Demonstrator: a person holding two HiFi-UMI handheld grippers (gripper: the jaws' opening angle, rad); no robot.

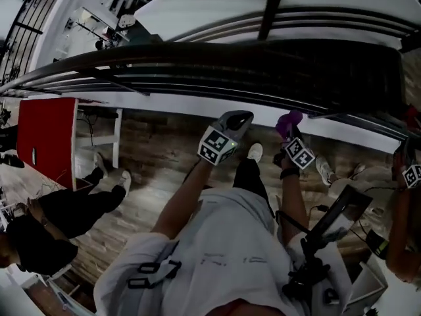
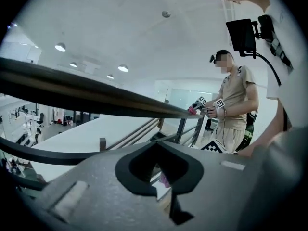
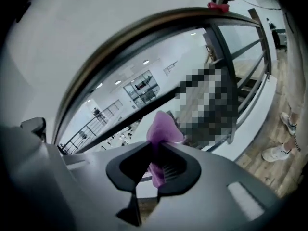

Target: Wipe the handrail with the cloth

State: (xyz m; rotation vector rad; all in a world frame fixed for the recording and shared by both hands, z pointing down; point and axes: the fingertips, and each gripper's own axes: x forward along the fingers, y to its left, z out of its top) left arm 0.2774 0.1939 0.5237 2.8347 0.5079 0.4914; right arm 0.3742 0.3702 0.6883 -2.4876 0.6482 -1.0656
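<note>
The dark handrail [image 1: 217,68] runs across the head view above both grippers, with thinner rails below it. My right gripper [image 1: 289,126] is just beneath the rail and shut on a purple cloth [image 1: 290,118]. In the right gripper view the cloth [image 3: 161,131] sticks up from between the jaws [image 3: 156,172], under the curving handrail [image 3: 144,37]. My left gripper [image 1: 238,119] is to the left of it, also near the rail, jaws together with nothing in them [image 2: 158,189]. The handrail [image 2: 96,96] crosses the left gripper view above the jaws.
Another person [image 2: 236,100] farther along the rail holds two grippers and a red cloth [image 2: 193,109] against it; their arm shows at the head view's right edge [image 1: 404,242]. More people [image 1: 66,209] and a red panel [image 1: 46,137] are on the left. Wooden floor [image 1: 158,150] lies below.
</note>
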